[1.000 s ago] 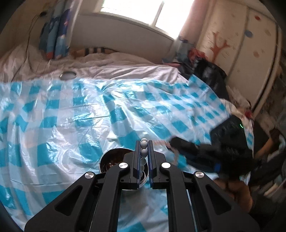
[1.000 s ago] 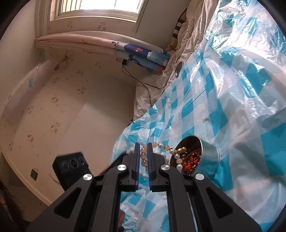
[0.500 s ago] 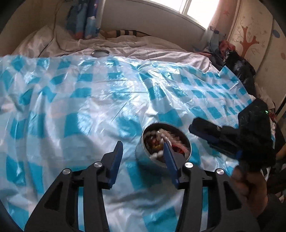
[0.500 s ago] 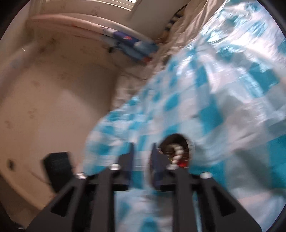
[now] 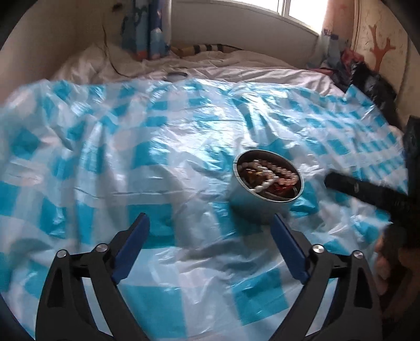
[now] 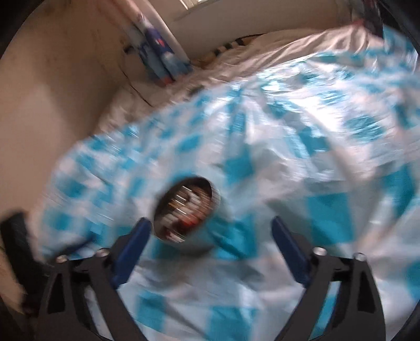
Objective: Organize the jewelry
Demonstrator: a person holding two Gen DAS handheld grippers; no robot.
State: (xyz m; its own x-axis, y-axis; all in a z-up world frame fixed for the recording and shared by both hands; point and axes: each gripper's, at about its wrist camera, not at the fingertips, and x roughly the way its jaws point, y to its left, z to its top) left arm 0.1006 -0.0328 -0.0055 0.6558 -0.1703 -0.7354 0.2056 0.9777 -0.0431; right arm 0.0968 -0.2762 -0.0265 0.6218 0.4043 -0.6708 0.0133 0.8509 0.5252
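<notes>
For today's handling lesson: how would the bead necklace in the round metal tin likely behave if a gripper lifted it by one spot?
The bead necklace lies coiled in loops, so it would probably hang limp. Its round, glossy beads may slip between flat fingers. It rests on other jewelry in the metal tin, so it might snag.

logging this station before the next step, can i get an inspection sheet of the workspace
surface: crinkled blue-and-white checked plastic sheet spread over a white bedsheet.
job's things: round silver metal tin upright on the sheet; pale pink-and-white bead necklace lies inside with other jewelry.
clutter: small round metal lid at the sheet's far edge; dark clothes pile on the far right.
grippers: left hand-held gripper and right hand-held gripper both opening, nothing between the jaws.
cables: thin dark cable trails down the far wall onto the bed.
surroundings: window; blue patterned curtain.
</notes>
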